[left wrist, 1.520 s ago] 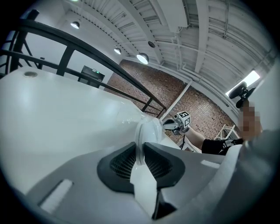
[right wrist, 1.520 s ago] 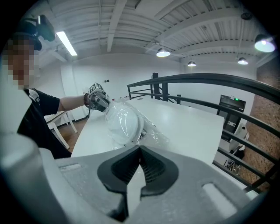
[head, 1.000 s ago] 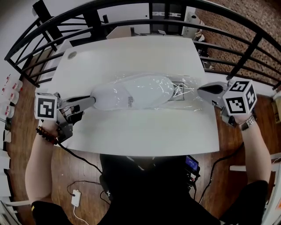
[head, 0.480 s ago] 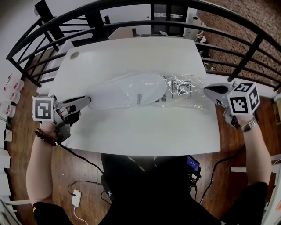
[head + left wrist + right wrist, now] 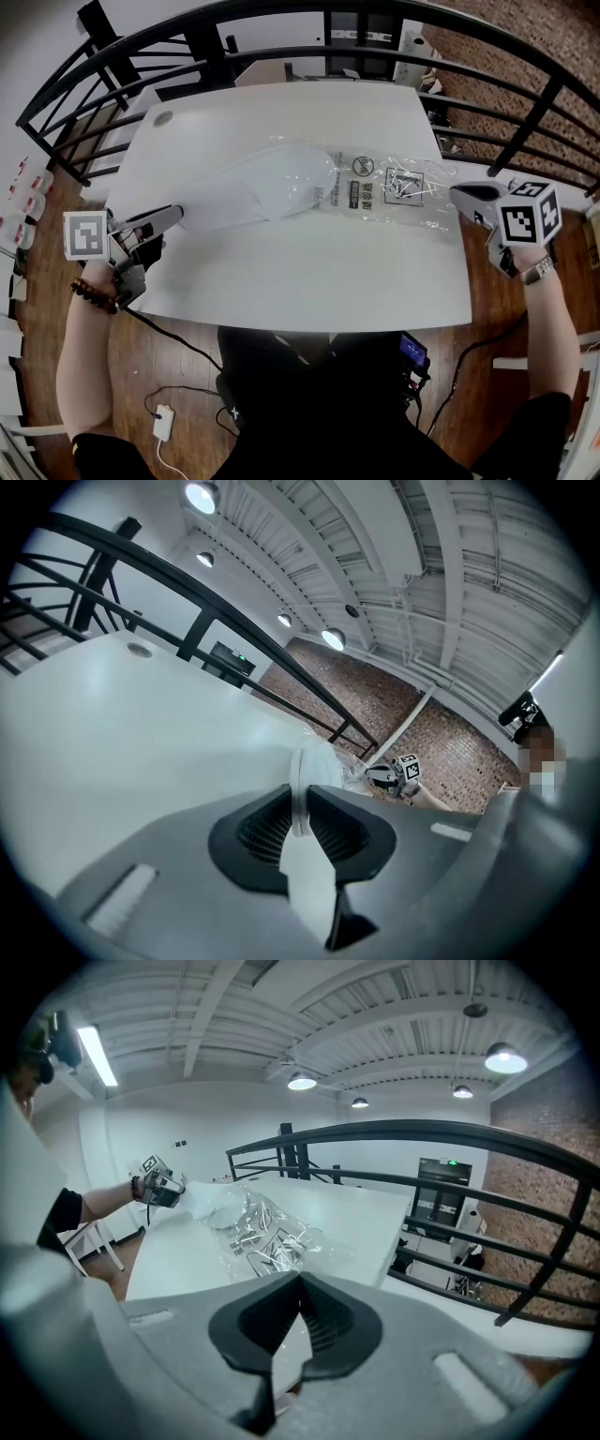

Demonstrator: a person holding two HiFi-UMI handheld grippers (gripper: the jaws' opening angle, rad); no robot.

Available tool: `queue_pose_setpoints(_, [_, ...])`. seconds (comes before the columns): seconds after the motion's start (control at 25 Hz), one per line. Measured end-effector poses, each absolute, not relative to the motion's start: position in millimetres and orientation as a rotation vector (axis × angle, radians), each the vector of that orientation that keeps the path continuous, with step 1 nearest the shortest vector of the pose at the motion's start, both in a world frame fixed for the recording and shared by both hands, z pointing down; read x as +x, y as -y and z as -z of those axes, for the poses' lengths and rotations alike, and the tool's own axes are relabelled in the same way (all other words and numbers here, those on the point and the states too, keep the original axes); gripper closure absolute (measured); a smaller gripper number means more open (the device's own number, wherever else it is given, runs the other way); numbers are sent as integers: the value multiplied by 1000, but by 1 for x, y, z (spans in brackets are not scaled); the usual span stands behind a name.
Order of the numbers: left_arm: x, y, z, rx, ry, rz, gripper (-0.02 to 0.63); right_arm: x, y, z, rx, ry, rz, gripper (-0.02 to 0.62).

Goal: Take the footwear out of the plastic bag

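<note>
A white slipper (image 5: 248, 187) lies on the white table (image 5: 300, 272), left of centre. Its right end is still under the mouth of a clear plastic bag (image 5: 398, 192), which lies flat and printed toward the right. My left gripper (image 5: 178, 214) is shut on the slipper's left edge, seen as a thin white strip (image 5: 302, 780) between the pads of the left gripper (image 5: 300, 803). My right gripper (image 5: 457, 195) is shut on the bag's right end. In the right gripper view the crinkled bag (image 5: 267, 1237) stretches away from the right gripper (image 5: 298, 1312).
A black curved railing (image 5: 281, 52) rings the table's far side and both ends. A small round disc (image 5: 162, 118) sits at the far left corner of the table. Cables and a white adapter (image 5: 161, 424) lie on the wooden floor below.
My left gripper has drawn the slipper to the left, so most of it now lies outside the bag. My right gripper has shifted right with the bag's end, and the bag has flattened.
</note>
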State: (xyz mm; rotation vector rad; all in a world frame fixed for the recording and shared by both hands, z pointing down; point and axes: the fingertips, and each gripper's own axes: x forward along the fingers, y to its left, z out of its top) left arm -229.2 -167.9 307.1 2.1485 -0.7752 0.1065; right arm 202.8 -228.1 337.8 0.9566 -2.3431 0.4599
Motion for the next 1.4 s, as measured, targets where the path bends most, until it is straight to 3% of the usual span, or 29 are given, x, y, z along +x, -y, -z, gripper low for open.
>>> queue_pose_setpoints(0.84, [-301,172,-329,2039,990,72,529,215,244,-361,1209,2289,-538,603])
queue_pose_setpoints(1.4, [-308,175,-323,1989,1089,107,526,203,231,-345,1129,2293,-553,590])
